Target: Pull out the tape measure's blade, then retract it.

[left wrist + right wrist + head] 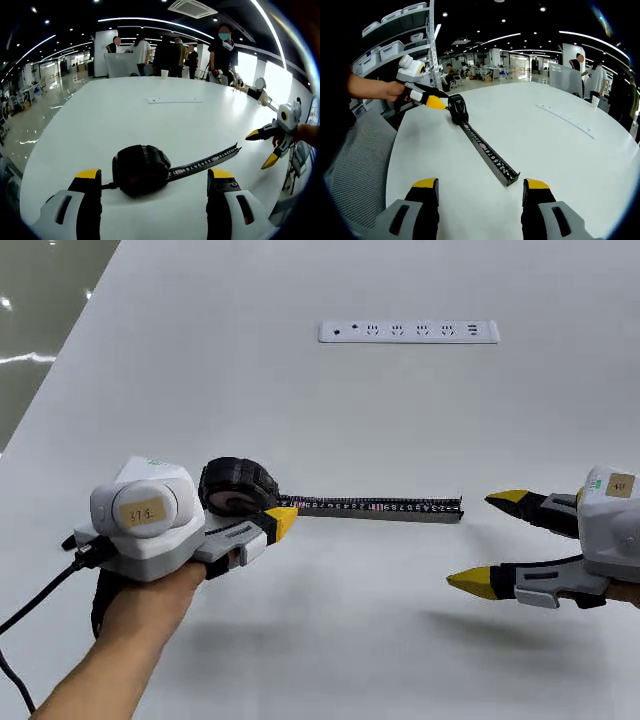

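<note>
White table, power strip, glossy floor

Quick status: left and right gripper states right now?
Left gripper: open, jaws either side of the tape measure case, not clamped.
Right gripper: open, holding nothing, blade tip just ahead.

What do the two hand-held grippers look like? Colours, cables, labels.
The left hand-held gripper and the right hand-held gripper both have white-and-grey bodies, dark jaws with yellow tips, and a tan label whose writing is unreadable. A black cable trails from the left one. The forearm behind it has no sleeve.
</note>
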The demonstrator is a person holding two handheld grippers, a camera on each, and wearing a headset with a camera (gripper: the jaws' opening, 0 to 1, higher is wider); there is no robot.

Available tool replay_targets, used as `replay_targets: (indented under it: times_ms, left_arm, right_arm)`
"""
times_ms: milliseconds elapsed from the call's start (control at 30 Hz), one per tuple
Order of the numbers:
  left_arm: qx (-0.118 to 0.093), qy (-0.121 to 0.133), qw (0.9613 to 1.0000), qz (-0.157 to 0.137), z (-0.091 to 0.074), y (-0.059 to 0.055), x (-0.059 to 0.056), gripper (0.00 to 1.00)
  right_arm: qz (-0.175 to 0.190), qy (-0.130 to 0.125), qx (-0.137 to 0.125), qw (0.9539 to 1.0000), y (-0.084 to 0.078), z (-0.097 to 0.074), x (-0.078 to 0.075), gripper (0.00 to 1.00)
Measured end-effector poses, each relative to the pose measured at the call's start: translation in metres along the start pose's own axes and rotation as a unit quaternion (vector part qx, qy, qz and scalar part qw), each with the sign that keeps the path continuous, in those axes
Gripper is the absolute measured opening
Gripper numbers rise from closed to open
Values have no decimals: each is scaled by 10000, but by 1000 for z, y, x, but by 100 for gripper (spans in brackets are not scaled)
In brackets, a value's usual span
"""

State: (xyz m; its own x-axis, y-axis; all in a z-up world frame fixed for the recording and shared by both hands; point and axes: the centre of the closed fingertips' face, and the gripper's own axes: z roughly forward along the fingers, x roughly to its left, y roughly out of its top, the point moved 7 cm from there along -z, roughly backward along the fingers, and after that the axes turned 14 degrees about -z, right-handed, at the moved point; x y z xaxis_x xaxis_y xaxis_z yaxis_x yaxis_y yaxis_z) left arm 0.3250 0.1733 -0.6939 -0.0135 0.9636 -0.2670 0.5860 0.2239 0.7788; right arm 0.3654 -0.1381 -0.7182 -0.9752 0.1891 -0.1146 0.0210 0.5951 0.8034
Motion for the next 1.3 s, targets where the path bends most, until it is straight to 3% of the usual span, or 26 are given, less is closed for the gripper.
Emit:
replay_targets:
  times_ms: [667,1300]
  left_arm:
    - [102,316,9991,-276,19,4,6,71]
    - [260,529,9966,-571,34,2,15,61]
  right_arm:
    - [-636,401,158,9970,-7,15,-26,43]
    - [-1190,838,387,9886,-10,31,-44,23]
